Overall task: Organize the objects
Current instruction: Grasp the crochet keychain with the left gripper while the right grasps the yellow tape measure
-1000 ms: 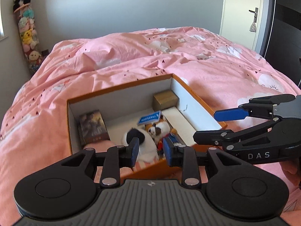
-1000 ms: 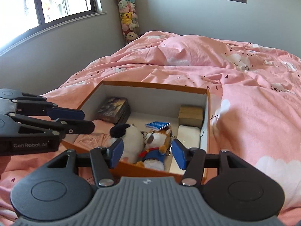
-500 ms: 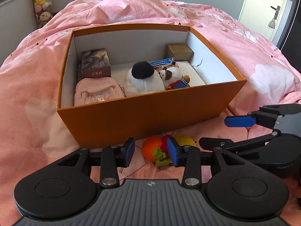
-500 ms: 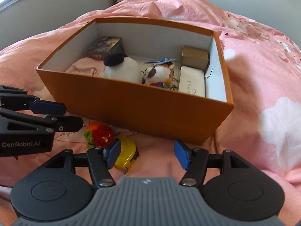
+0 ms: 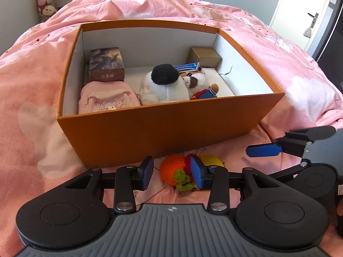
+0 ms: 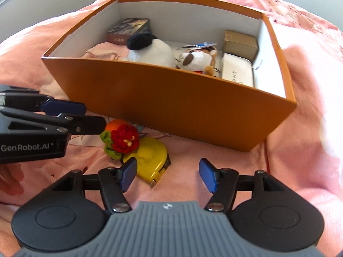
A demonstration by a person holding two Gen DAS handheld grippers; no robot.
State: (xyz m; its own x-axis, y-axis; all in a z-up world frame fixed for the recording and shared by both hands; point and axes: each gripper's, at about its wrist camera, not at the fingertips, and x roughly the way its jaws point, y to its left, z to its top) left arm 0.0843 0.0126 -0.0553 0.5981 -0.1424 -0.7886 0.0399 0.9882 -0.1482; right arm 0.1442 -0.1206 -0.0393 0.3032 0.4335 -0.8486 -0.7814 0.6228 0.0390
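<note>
Both hand-held grippers tilt down, spread: left (image 5: 172, 173) opening over crocheted toy (image 5: 171, 171), right (image 6: 168, 174) empty.

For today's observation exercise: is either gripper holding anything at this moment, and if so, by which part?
Nothing is held. The left gripper, its fingers just opening, stands open by the crocheted orange; the right gripper is open beside the yellow tape measure.

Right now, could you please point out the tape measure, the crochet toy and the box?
tape measure (image 6: 150, 156), right wrist view, on its yellow top face.
crochet toy (image 6: 124, 140), right wrist view, on its red flower.
box (image 5: 163, 128), left wrist view, on its near orange wall.
</note>
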